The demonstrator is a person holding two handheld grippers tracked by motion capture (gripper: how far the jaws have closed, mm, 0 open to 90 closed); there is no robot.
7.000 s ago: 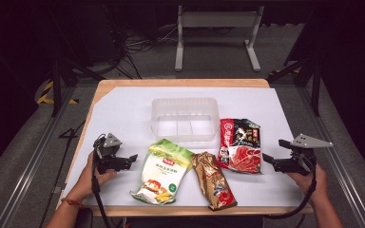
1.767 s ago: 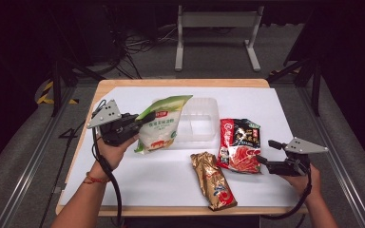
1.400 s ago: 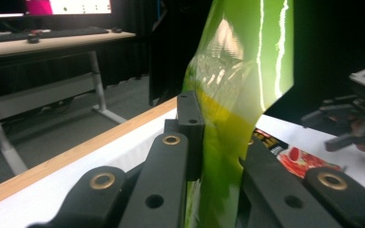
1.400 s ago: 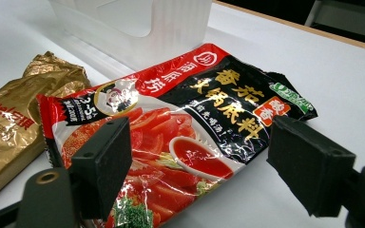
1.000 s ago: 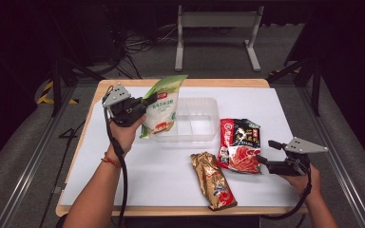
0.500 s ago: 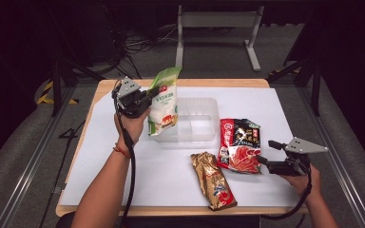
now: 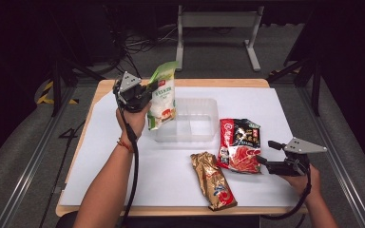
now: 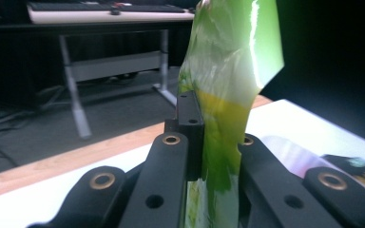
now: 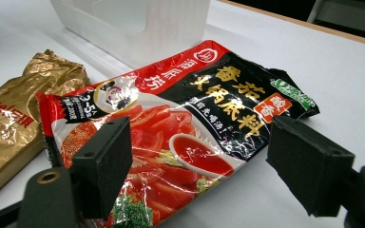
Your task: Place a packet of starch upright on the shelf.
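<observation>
dark floor, cables and a grey metal stand ring the white-covered tabletop (image 7: 123, 156), whose wooden edge shows along the far and near sides. my left tool (image 7: 145, 92) is clamped shut on the upper edge of the green-and-white snack bag (image 7: 162, 97), so the bag hangs upright with its bottom down, just over the left wall of the clear plastic tray (image 7: 190, 118). in the left gripper view the black jaws pinch the green film (image 8: 218, 137) flat between them; holding it by the thin sealed top is, i judge, what lets the heavy end drop first into the tray. the tray has a low divider, and i can't tell which compartment the bag is over.

my right tool (image 7: 266, 152) rests low near the tabletop's right side with its jaws standing wide and nothing between the pads; in the right gripper view they frame the red hotpot-base packet (image 9: 171, 133), lying flat just ahead, probably ready to take it. the gold packet (image 7: 214, 180) lies just left of the red one, its end close to the near edge.

open white surface runs wide on the left and behind the tray, so my left arm has free room; the right side is tighter, with the red packet near the tray's corner.
</observation>
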